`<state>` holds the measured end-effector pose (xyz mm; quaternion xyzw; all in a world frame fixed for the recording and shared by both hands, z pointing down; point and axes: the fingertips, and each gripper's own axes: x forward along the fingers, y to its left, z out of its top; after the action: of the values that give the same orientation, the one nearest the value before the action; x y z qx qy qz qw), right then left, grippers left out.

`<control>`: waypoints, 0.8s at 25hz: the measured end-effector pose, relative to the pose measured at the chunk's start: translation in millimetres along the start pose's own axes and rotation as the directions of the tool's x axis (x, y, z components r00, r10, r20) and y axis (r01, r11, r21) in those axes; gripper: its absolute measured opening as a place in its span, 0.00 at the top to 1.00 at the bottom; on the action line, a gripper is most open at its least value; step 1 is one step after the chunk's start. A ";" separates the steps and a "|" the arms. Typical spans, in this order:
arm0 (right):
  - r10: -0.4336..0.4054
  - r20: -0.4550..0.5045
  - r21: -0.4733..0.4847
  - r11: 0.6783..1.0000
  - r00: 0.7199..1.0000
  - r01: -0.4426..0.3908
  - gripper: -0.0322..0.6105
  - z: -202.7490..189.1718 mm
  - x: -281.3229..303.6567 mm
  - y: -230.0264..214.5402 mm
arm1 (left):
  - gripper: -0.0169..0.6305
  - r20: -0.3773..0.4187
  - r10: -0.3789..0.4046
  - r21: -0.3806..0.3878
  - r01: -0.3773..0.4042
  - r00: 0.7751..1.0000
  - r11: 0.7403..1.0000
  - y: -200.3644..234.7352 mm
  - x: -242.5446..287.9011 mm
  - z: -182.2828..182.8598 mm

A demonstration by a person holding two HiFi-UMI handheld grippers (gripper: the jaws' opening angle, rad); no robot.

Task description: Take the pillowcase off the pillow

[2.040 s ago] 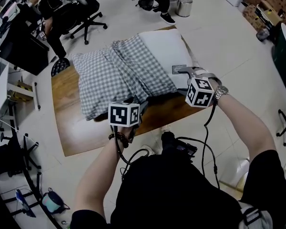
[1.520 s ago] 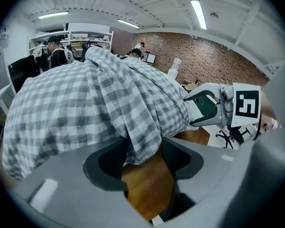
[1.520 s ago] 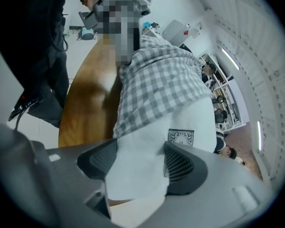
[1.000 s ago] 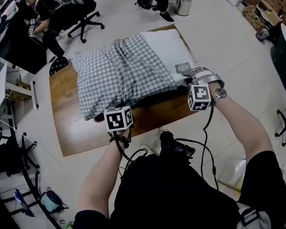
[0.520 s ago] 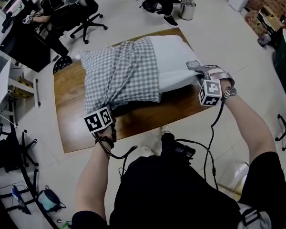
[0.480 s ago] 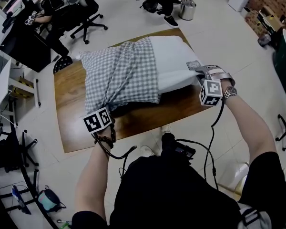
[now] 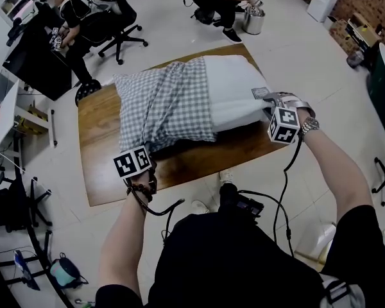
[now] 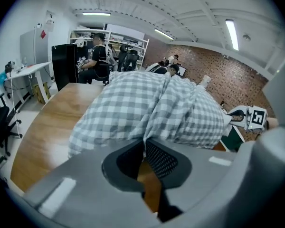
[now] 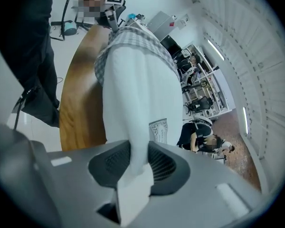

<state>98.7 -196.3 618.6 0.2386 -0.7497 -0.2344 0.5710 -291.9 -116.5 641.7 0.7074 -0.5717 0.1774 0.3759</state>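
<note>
Left gripper view: the left gripper [image 8: 143,148] is clenched on a thin fold of the grey-checked pillowcase [image 8: 147,106]. The cloth bulges toward 12 o'clock and hides the pillow end inside. The wooden table [image 8: 33,132] shows at 9 o'clock.

Right gripper view: the right gripper [image 9: 135,163] has just been opening its jaws, yet its pads press a white corner of the pillow [image 9: 133,89]. The corner's tip is cut off at 6 o'clock.

Head view: both jaw pairs are hidden under the grippers' bodies. The pillow lies across the table, bare white toward 3 o'clock, with the case rumpled over its 9 o'clock half.
</note>
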 end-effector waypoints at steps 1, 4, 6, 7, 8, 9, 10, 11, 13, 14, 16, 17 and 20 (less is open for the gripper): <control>0.023 0.005 0.012 1.000 1.000 -0.023 0.77 2.1 -3.7 2.6 | 0.93 0.000 -0.010 -0.002 0.010 1.000 1.000 -3.0 -3.4 -1.3; 0.094 0.026 0.047 0.994 0.995 -0.096 0.68 5.8 -23.6 14.7 | 0.92 0.010 -0.044 0.037 0.043 0.999 0.998 -18.7 -19.4 -6.1; 0.130 0.045 0.062 0.989 0.991 -0.132 0.65 6.4 -41.2 14.3 | 0.92 0.029 -0.073 0.075 0.070 0.997 0.995 -36.9 -31.5 0.7; 0.141 0.057 0.074 0.987 0.988 -0.145 0.64 8.6 -49.3 15.2 | 0.92 0.041 -0.087 0.092 0.083 0.995 0.992 -44.6 -37.3 3.3; 0.147 0.074 0.092 0.984 0.986 -0.153 0.64 12.9 -56.3 19.8 | 0.92 0.054 -0.101 0.108 0.094 0.993 0.990 -49.8 -42.8 1.9; 0.148 0.093 0.116 0.981 0.985 -0.158 0.64 18.9 -62.4 27.9 | 0.92 0.066 -0.113 0.125 0.104 0.991 0.987 -52.6 -48.1 -3.1; 0.146 0.112 0.141 0.977 0.983 -0.161 0.64 25.7 -67.6 36.8 | 0.92 0.077 -0.123 0.141 0.111 0.989 0.984 -53.9 -52.9 -9.4; 0.142 0.126 0.161 0.974 0.982 -0.161 0.64 32.0 -72.1 44.0 | 0.92 0.086 -0.130 0.154 0.116 0.988 0.981 -54.7 -57.3 -14.7; 0.128 0.140 0.182 0.971 0.982 -0.153 0.64 42.2 -79.9 49.5 | 0.92 0.098 -0.140 0.172 0.122 0.985 0.978 -57.5 -64.9 -18.3; 0.121 0.146 0.189 0.971 0.982 -0.148 0.64 46.8 -83.6 48.8 | 0.92 0.102 -0.144 0.179 0.124 0.984 0.976 -59.7 -68.3 -17.2; 0.112 0.160 0.207 0.968 0.981 -0.144 0.64 57.0 -90.3 45.4 | 0.92 0.107 -0.150 0.197 0.127 0.983 0.972 -64.1 -74.7 -12.5; 0.109 0.166 0.216 0.966 0.980 -0.144 0.64 63.1 -93.1 43.7 | 0.92 0.108 -0.153 0.209 0.128 0.982 0.969 -65.6 -77.4 -10.0; 0.102 0.186 0.232 0.962 0.977 -0.144 0.64 83.6 -99.5 38.5 | 0.91 0.106 -0.159 0.246 0.129 0.981 0.961 -70.2 -84.9 -0.4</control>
<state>37.6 -97.6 548.7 0.2386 -0.8328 -0.1242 0.4838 -249.7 -54.3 561.1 0.7969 -0.5155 0.1720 0.2638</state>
